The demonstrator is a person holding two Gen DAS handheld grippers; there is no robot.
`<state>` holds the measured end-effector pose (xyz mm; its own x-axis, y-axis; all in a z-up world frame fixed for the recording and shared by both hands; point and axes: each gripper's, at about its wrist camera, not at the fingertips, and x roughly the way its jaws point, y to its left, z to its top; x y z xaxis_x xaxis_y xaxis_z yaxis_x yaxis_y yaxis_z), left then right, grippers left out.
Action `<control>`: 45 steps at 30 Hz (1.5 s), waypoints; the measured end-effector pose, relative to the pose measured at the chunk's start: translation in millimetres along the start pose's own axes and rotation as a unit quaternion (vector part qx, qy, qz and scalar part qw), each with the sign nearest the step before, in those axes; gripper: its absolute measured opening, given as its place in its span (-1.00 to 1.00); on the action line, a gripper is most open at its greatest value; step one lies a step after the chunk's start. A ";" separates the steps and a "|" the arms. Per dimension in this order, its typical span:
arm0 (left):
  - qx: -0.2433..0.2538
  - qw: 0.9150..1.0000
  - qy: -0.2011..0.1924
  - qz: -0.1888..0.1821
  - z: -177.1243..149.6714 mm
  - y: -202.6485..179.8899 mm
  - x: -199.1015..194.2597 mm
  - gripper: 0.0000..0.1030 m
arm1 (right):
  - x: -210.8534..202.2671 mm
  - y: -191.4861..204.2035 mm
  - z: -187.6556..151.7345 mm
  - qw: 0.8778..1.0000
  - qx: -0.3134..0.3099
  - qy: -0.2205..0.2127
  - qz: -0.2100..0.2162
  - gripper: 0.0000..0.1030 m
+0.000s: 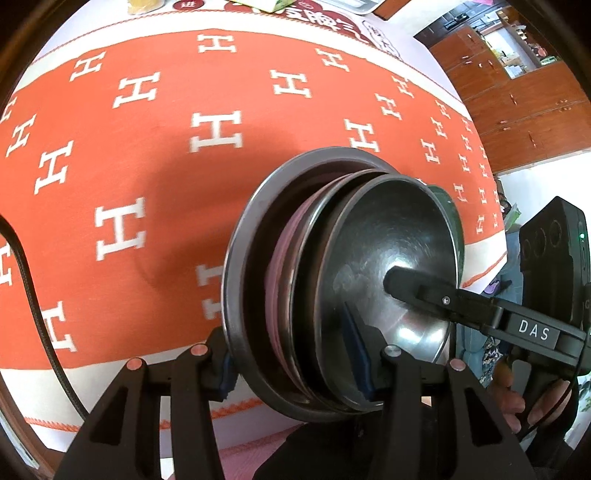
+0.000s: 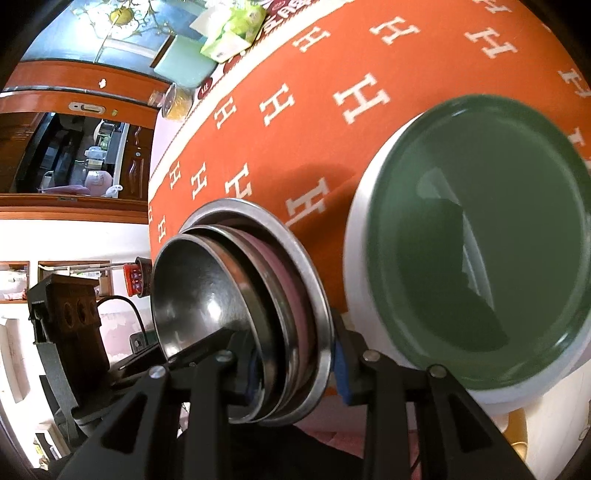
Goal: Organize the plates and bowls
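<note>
A stack of metal dishes, a steel bowl [image 1: 388,266] nested in steel plates [image 1: 251,280] with a pink plate [image 1: 284,258] between them, stands on edge, gripped from both sides. My left gripper [image 1: 295,369] is shut on its near rim. My right gripper [image 2: 295,354] is shut on the same stack [image 2: 236,314]; one right finger [image 1: 417,291] reaches into the bowl. A green plate [image 2: 480,236] on a white dish [image 2: 358,258] lies on the cloth to the right in the right wrist view.
An orange tablecloth with white H marks [image 1: 147,155] covers the table. A tissue pack [image 2: 232,33] and a jar [image 2: 173,99] sit at the far end. Wooden cabinets [image 1: 517,92] stand beyond the table. A black cable [image 1: 29,288] crosses the left.
</note>
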<state>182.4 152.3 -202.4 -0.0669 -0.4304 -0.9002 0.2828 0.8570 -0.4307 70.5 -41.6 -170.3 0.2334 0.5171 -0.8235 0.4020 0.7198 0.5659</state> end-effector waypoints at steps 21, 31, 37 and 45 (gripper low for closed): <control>-0.001 1.000 0.007 0.007 6.9 -105.8 41.2 -0.09 | -59.9 -84.9 35.5 1.000 0.011 0.013 -0.006 -0.39; -0.033 0.999 0.003 0.024 0.3 -139.2 67.4 -0.08 | -67.3 -120.4 52.0 0.999 -0.013 0.045 -0.007 -0.39; -0.061 0.997 -0.010 0.038 -2.1 -149.8 78.3 -0.07 | -71.7 -131.2 57.4 0.998 -0.043 0.052 -0.005 -0.39; -0.090 0.994 -0.031 0.060 -5.6 -153.4 81.0 -0.04 | -71.3 -132.7 57.4 0.995 -0.084 0.057 -0.006 -0.35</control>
<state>128.2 -12.4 -209.6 0.0173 -0.3346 -0.9422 0.1100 0.9373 -0.3308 51.4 -200.6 -189.1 0.1231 0.5507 -0.8256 0.2481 0.7884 0.5629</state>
